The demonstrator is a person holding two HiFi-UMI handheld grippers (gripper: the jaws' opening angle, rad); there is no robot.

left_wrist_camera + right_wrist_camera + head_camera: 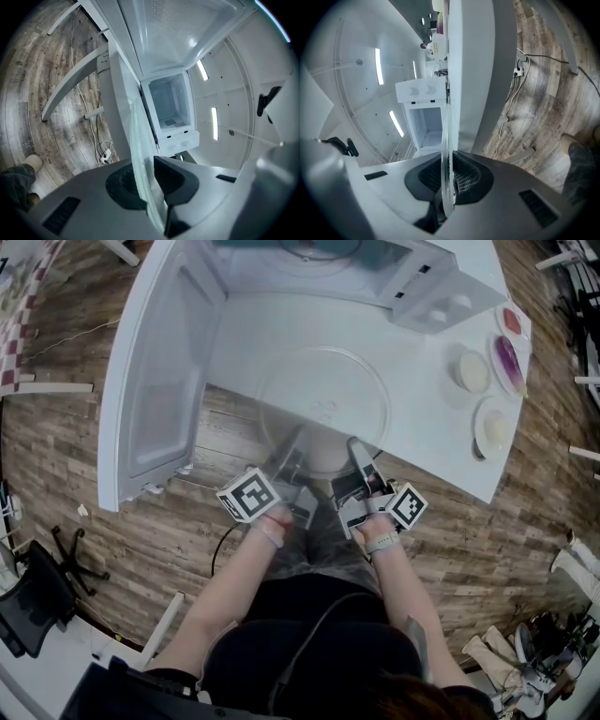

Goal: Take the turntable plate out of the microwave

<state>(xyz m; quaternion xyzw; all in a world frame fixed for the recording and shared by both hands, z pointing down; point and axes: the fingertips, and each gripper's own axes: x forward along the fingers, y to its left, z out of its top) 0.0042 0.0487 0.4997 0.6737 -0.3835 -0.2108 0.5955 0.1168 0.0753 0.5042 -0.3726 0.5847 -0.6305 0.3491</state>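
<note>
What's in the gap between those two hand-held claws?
The near rim of the glass turntable plate spans it in the head view; the left gripper and right gripper each clamp that rim.

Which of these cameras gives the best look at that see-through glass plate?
The head view: it shows the round clear glass turntable plate as a full disc. The left and right gripper views each show only its thin rim, edge-on.
</note>
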